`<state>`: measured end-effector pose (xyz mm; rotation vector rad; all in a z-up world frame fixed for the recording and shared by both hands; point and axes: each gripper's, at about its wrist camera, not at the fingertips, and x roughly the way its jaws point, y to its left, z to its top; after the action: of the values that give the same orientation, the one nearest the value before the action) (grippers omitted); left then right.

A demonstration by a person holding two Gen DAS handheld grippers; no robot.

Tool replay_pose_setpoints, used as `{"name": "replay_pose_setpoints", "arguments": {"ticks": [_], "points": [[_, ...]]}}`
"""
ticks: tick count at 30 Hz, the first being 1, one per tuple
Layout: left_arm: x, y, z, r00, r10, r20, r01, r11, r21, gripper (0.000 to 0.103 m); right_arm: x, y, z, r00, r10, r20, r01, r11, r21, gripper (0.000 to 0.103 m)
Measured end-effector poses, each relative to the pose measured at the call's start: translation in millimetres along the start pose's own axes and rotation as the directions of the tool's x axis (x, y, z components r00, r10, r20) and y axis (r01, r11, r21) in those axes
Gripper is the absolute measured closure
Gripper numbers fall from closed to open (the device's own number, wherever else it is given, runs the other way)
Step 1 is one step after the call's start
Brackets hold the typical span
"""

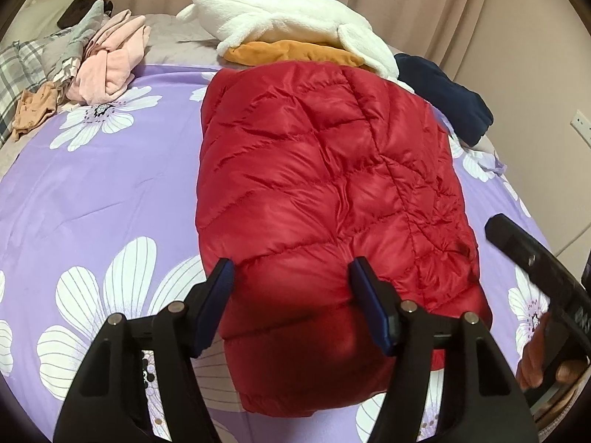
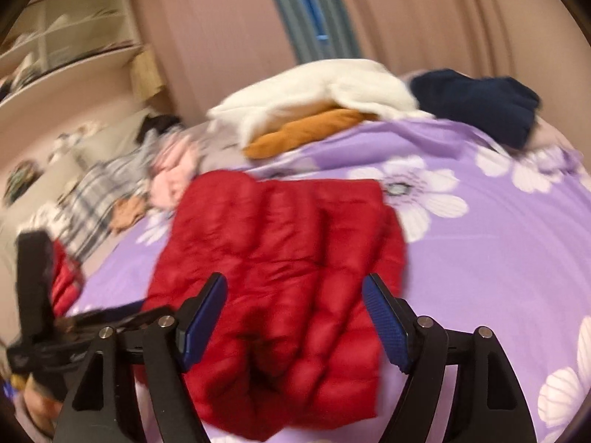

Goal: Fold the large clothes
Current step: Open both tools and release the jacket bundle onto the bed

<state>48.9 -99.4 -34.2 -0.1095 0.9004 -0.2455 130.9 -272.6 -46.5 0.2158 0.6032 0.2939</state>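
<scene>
Bed (image 1: pixel 92 192), floral purple sheet, folded clothes at far edge. Red jacket (image 1: pixel 325 184) mid-bed, long axis running away from both grippers. Left gripper (image 1: pixel 291 306) over its near end, nearer; right gripper (image 2: pixel 295 317) above; both open, empty.

A purple bedsheet (image 1: pixel 92 192) with big white flowers covers the bed. At its far end a white fleece (image 1: pixel 295 18) lies on top of an orange garment (image 1: pixel 291 53), and a navy garment (image 1: pixel 447 92) sits just beside them. On the left side, a pink garment (image 1: pixel 110 62) is bunched up near a grey plaid cloth (image 1: pixel 22 70) and a small tan piece (image 1: pixel 33 109). Beige curtains (image 1: pixel 424 7) hang behind the bed. Shelves (image 2: pixel 62 40) stand against the wall, blurred.
</scene>
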Motion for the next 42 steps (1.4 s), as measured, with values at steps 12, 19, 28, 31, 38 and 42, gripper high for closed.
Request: {"name": "replay_pose_setpoints", "arguments": {"ticks": [12, 19, 28, 31, 38, 42], "points": [[13, -6, -6, 1.0, 0.009, -0.019, -0.008, 0.999, 0.032, 0.038, 44, 21, -25, 0.988, -0.036, -0.147, 0.015, 0.99, -0.143, 0.064], [12, -7, -6, 0.999, 0.011, -0.032, -0.01, 1.0, 0.02, 0.037, 49, 20, -30, 0.985, -0.04, -0.169, 0.018, 0.991, -0.135, 0.064], [-9, -3, -18, 0.999, 0.012, -0.048, -0.012, 1.0, 0.015, 0.037, 36, 20, -27, 0.988, -0.042, -0.147, 0.028, 0.995, -0.096, 0.064], [-11, -1, -22, 0.998, 0.016, -0.054, -0.016, 1.0, 0.014, 0.037, 31, 21, -28, 0.989, -0.052, -0.139, 0.037, 0.994, -0.104, 0.064], [2, 0, -26, 0.997, 0.028, -0.074, -0.027, 1.0, 0.011, 0.035, 34, 19, -30, 0.985, -0.081, -0.152, 0.06, 0.989, -0.137, 0.064], [1, 0, -27, 0.997, 0.027, -0.074, -0.027, 1.0, 0.011, 0.035, 36, 18, -32, 0.984, -0.079, -0.161, 0.061, 0.992, -0.114, 0.064]]}}
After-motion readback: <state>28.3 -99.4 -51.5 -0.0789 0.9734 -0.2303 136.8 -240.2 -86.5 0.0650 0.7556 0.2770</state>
